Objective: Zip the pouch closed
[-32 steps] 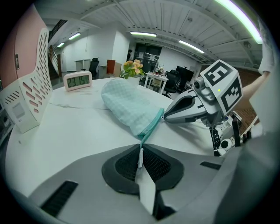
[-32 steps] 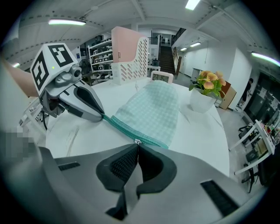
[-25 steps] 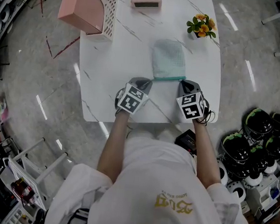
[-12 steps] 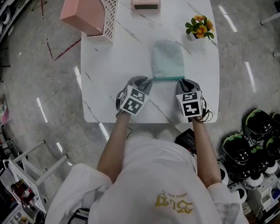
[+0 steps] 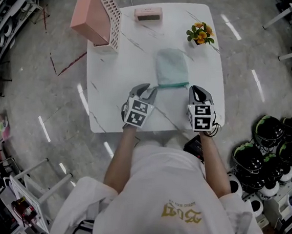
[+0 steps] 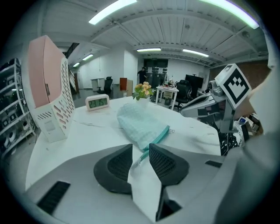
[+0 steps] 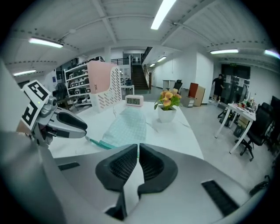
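Pouch (image 5: 171, 67) lies on table (image 5: 119, 75); left gripper (image 6: 141, 147) empty, jaws just spreading; right gripper (image 7: 138, 147) empty, jaws just pressing together.

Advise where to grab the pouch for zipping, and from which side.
Take the pouch by its teal zipper edge, coming in low from the person's side. It lies flat with that edge nearest, so the strip's left end can likely be pinched from there.

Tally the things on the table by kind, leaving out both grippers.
pouch: 1
clock: 1
flower pot: 1
basket: 1
Total: 4
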`<action>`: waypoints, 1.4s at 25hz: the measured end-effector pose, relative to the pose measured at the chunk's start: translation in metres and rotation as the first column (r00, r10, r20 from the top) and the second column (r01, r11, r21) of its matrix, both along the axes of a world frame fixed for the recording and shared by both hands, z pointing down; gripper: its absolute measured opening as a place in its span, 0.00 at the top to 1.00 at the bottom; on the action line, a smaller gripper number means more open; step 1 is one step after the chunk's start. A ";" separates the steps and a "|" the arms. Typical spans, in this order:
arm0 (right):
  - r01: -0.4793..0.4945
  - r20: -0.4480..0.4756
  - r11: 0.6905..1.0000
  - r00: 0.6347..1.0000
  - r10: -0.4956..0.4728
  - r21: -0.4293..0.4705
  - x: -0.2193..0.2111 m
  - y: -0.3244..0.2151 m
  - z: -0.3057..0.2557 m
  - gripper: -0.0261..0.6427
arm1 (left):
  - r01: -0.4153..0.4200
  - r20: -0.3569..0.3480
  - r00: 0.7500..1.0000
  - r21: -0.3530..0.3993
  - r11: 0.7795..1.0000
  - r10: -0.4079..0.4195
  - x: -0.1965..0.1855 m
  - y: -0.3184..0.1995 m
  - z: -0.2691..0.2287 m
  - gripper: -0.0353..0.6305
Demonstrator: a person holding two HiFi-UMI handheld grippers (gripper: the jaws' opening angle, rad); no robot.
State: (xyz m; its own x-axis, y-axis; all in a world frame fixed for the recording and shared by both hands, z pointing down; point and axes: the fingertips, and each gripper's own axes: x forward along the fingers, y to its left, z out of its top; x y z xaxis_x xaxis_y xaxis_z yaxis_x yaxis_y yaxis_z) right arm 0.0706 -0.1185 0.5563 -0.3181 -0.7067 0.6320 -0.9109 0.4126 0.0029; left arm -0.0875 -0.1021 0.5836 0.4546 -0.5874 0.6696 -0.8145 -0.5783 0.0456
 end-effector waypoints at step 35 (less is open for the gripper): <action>-0.102 0.149 0.979 0.986 0.076 0.179 0.001 0.049 -0.100 0.94 | 0.151 -0.299 0.950 0.201 0.968 -0.086 0.007 0.019 -0.149 0.92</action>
